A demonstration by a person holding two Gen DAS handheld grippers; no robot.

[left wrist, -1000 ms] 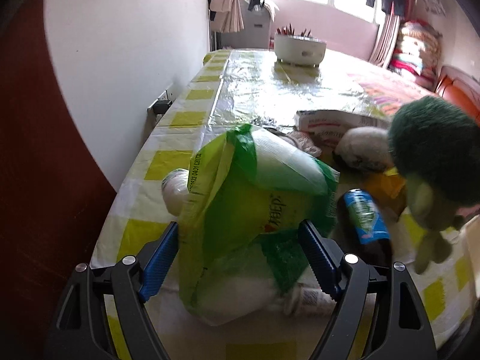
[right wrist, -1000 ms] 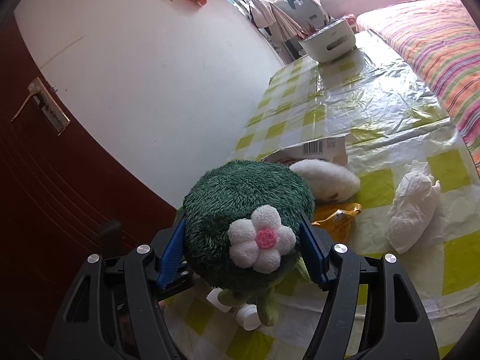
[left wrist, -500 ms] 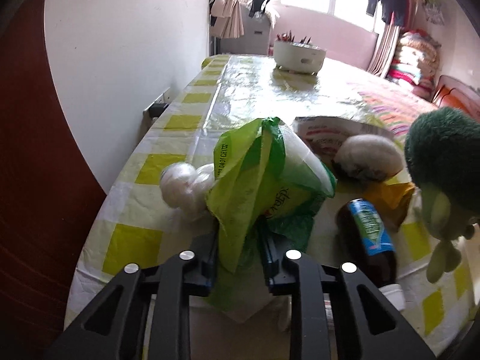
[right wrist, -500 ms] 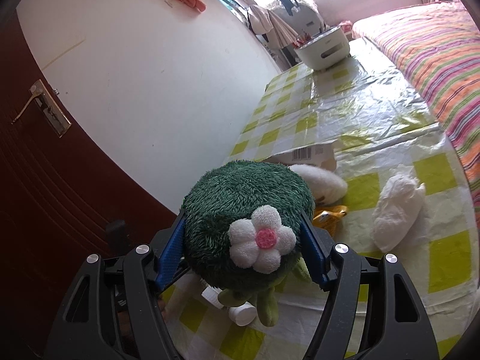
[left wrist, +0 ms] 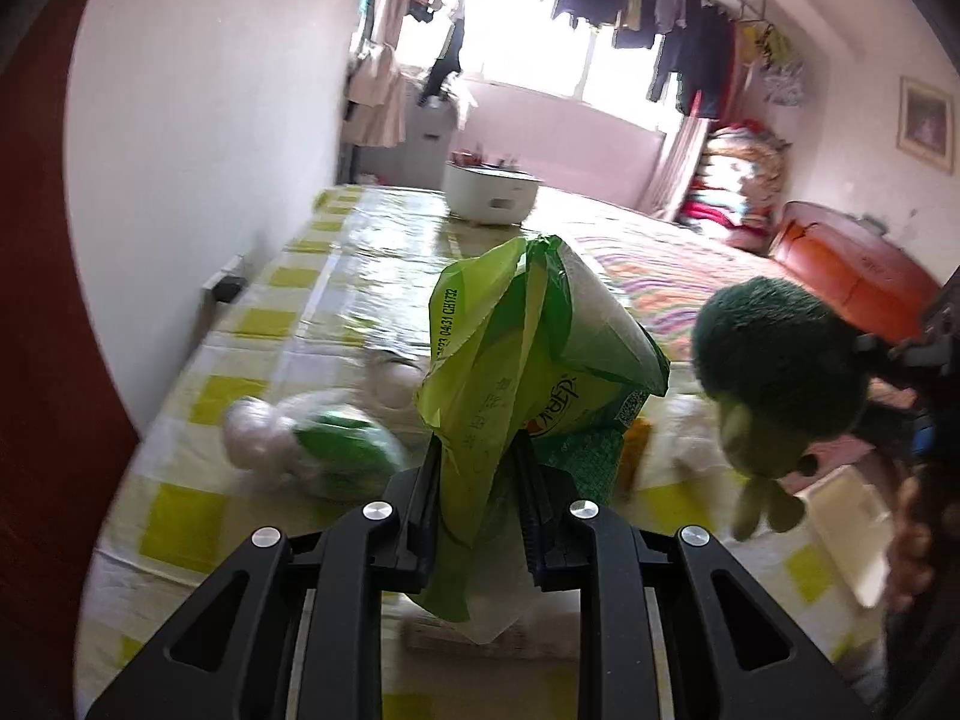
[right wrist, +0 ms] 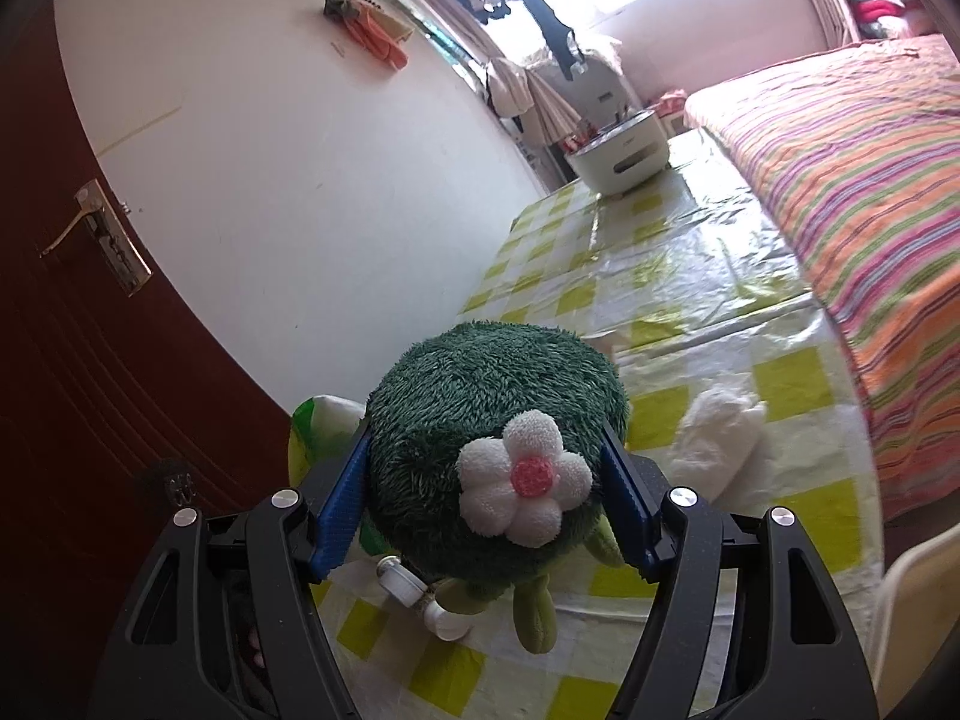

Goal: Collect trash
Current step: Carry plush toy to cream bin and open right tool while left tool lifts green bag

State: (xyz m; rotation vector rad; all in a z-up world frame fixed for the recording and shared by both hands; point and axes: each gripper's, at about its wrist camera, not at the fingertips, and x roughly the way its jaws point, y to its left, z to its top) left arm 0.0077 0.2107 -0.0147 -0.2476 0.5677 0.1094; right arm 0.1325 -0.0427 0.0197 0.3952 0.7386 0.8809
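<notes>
Green plastic bag (left wrist: pixel 528 396): pinched low on its crumpled side by the left hand-held gripper (left wrist: pixel 480 498), jaws pressed tight on the film; it stands up out of the jaws above the desk (left wrist: pixel 180 516), probably held there as the trash sack.

Plush toy (right wrist: pixel 492 456): dark green, white flower on top, clamped between the blue pads of the right hand-held gripper (right wrist: pixel 486 492), jaws spread wide around its round body. It hangs clear of the desk, legs dangling, just beside the bag, perhaps to get it out of the way.

Loose trash on the desk: a white crumpled wad (right wrist: pixel 720 444) to the right; a blurred white-and-green bundle (left wrist: pixel 312 438) left of the bag; small white caps (right wrist: pixel 402 585) below the toy.

White bowl (left wrist: pixel 489 195): far end of the desk, well apart.
</notes>
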